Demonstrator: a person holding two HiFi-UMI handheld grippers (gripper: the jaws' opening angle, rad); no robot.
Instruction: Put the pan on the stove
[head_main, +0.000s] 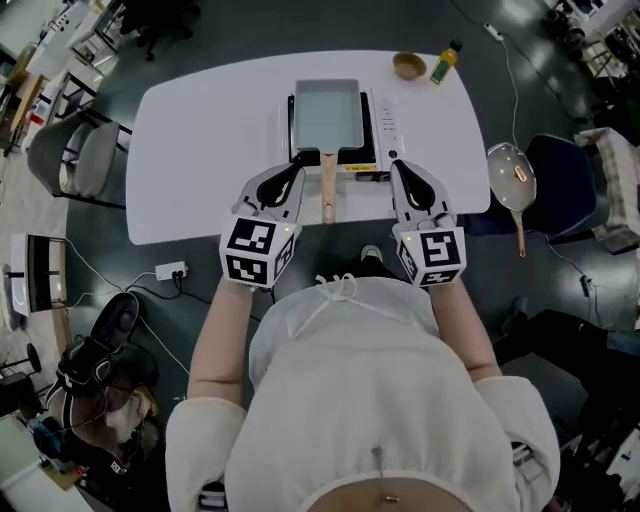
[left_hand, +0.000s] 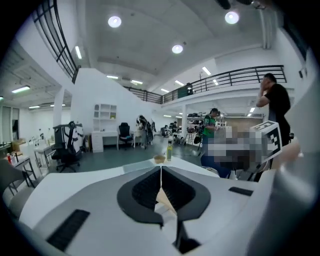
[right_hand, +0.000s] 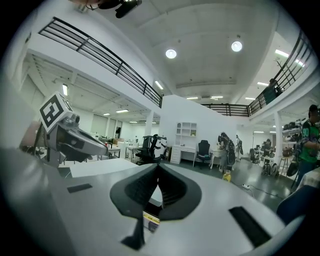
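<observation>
Both tools are clenched on nothing: the left gripper (head_main: 295, 172) has its jaws pressed together, and so does the right gripper (head_main: 398, 168). Just ahead of them the pan (head_main: 327, 110) sits on the stove (head_main: 384, 120). Its wooden handle (head_main: 328, 186) points back between the two, nearer the left. Beyond the right gripper stand a bowl (head_main: 409, 65) and a bottle (head_main: 446, 62).

Small bowl (head_main: 408, 66) beside bottle (head_main: 446, 62) on white table (head_main: 200, 150); power strip (head_main: 171, 270) on floor (head_main: 300, 30)
</observation>
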